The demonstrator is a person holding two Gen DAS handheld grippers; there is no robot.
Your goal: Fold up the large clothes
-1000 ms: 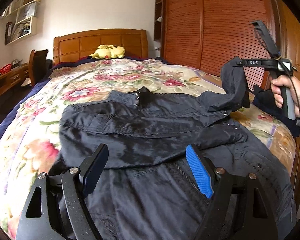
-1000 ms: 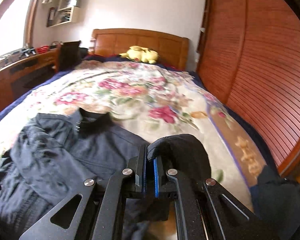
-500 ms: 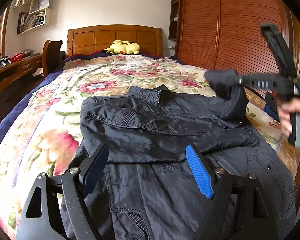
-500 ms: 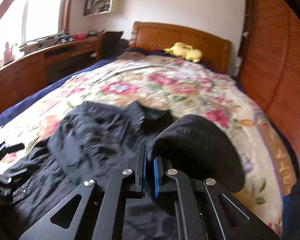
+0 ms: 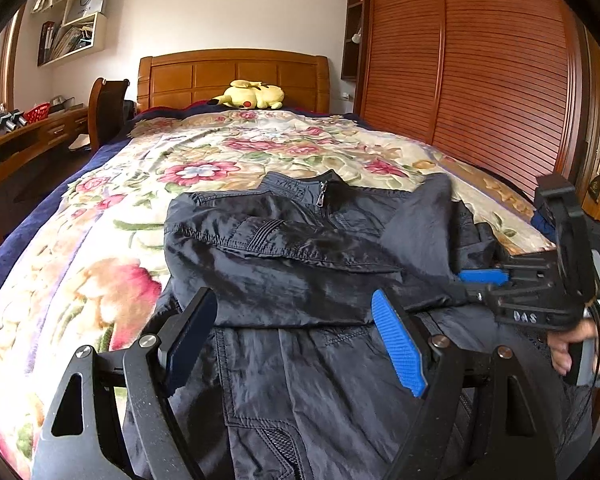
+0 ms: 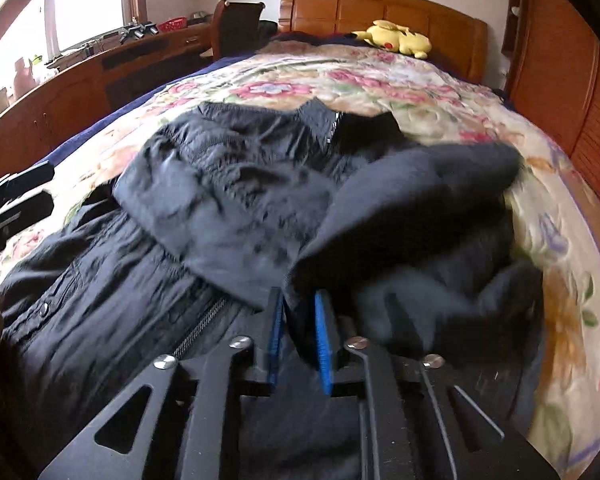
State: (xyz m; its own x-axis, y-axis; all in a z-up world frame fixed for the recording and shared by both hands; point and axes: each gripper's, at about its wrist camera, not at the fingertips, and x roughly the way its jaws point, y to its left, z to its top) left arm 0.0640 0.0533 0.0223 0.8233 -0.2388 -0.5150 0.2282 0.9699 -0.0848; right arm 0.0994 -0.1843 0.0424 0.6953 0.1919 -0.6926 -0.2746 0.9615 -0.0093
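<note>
My right gripper point(image 6: 300, 340) has its blue pads point(image 6: 323, 344) slightly parted with the cuff of the sleeve point(image 6: 412, 200) lying between them; whether they grip it or have just let go I cannot tell, as the cloth is blurred. My left gripper point(image 5: 296, 344) is spread wide and holds nothing, hovering above the lower front of the jacket point(image 5: 300, 264).

The jacket lies on the flowered bedspread point(image 5: 112, 248), its long axis running from me toward the headboard point(image 5: 232, 76), collar farthest away. The sleeve lies across the chest from the right side, so my right gripper is nearest for laying it flat.

The left view shows the whole jacket and the right gripper point(image 5: 476, 284) low over the cloth; the right view alone shows the gap between the pads.
</note>
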